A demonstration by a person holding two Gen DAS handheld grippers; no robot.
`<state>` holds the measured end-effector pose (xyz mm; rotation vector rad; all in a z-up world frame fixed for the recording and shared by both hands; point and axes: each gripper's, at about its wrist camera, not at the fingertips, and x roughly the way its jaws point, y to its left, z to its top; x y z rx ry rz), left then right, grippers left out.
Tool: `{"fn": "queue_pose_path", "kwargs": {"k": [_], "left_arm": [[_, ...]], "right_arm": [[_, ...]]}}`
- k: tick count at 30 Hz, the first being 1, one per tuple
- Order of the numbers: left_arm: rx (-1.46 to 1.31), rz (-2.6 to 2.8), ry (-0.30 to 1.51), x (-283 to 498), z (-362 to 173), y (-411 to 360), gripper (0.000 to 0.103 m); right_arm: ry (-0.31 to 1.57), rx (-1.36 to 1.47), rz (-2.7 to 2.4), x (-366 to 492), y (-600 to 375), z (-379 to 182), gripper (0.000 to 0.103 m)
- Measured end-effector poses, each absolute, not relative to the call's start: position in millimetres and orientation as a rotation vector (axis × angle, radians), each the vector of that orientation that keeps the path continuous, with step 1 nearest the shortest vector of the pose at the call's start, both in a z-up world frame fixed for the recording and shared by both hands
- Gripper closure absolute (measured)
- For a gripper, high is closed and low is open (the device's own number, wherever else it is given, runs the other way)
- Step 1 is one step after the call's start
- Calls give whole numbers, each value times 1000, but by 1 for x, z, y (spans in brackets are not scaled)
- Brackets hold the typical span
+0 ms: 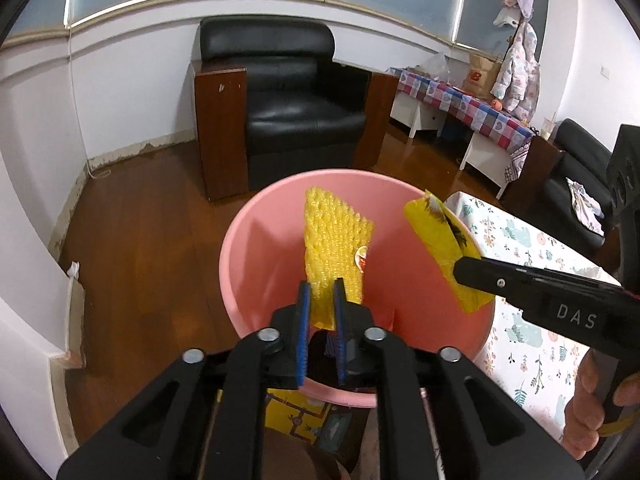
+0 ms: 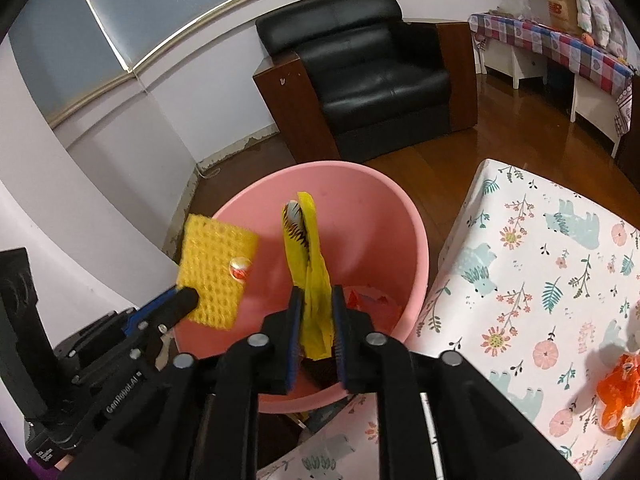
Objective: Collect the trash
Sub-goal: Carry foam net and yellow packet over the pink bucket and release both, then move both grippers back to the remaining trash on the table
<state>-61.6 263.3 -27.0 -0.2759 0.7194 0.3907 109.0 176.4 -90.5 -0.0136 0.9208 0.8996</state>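
Evenly lit, sharp — fisheye bends edges, corners black.

Bin (image 1: 256, 248) on floor, left of the table (image 2: 560, 264); armchair (image 1: 296, 112) behind; foam net (image 1: 332, 240) above bin

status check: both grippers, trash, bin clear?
Left gripper: yellow foam net between jaws. Right gripper: yellow wrapper between jaws. Both over pink bin. Nothing blocking.
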Motion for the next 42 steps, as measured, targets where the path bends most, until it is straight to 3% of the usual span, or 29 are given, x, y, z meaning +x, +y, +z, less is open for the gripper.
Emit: {"fn": "queue_pose_path", "kwargs": {"k": [2,5,21,42], "left_arm": [[-276,395,717,-62,-27,264,73],[-281,391,709,-63,-24,263,69],[-309,286,678,-67,-15,235,69],[-138,-9,702,-41,-7,117,69]], "right_arm": [[914,-14,898,109,177,-89,73],[894,-23,906,107,177,-85,65],[790,-116,848,73,114,-72,64],[782,40,469,57,-96,-90,64]]}}
